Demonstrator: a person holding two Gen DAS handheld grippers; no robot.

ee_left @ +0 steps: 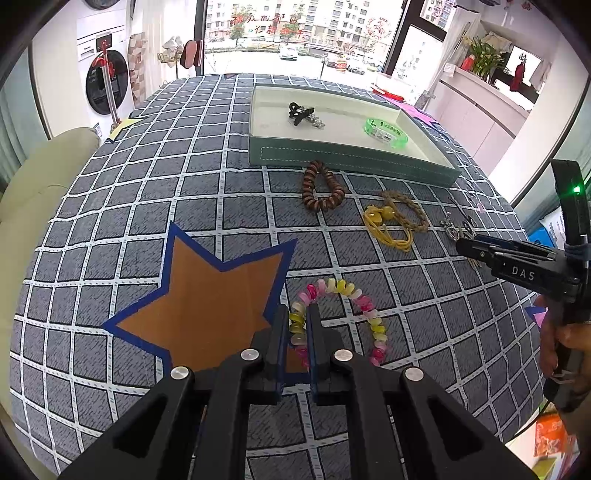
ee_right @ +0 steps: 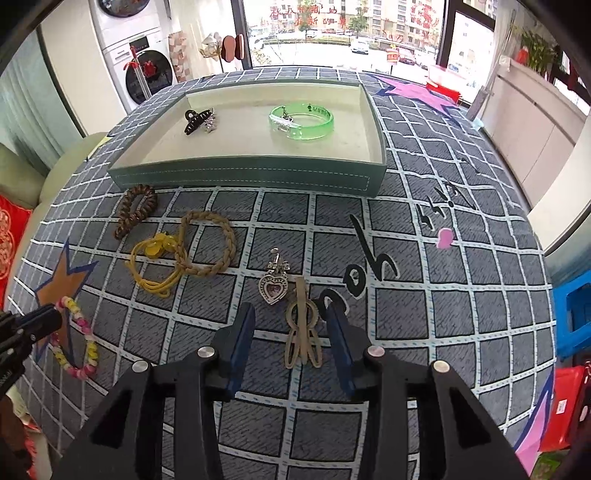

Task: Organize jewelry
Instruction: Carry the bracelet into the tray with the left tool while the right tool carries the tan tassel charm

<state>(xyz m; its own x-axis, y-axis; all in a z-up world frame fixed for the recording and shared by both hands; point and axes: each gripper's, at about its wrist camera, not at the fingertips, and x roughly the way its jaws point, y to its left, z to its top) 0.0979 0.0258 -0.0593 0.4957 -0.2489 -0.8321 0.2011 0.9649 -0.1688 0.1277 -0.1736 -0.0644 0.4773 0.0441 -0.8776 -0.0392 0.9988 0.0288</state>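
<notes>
The left tongs [ee_left: 298, 325] pinch the pastel coil bracelet [ee_left: 343, 317] for lifting to the tray [ee_right: 243, 177], while the right tongs [ee_right: 291, 325] stand spread around the hair clip [ee_right: 301, 328] on the counter [ee_right: 461, 314].

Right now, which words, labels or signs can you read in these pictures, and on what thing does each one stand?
"DAS": white letters on the right tool.
"ooh": black letters on the tablecloth, read from the side.
Red characters on the window: too blurred to read.
Print on the green bangle: too small to read.
White print on the washer: too small to read.
</notes>
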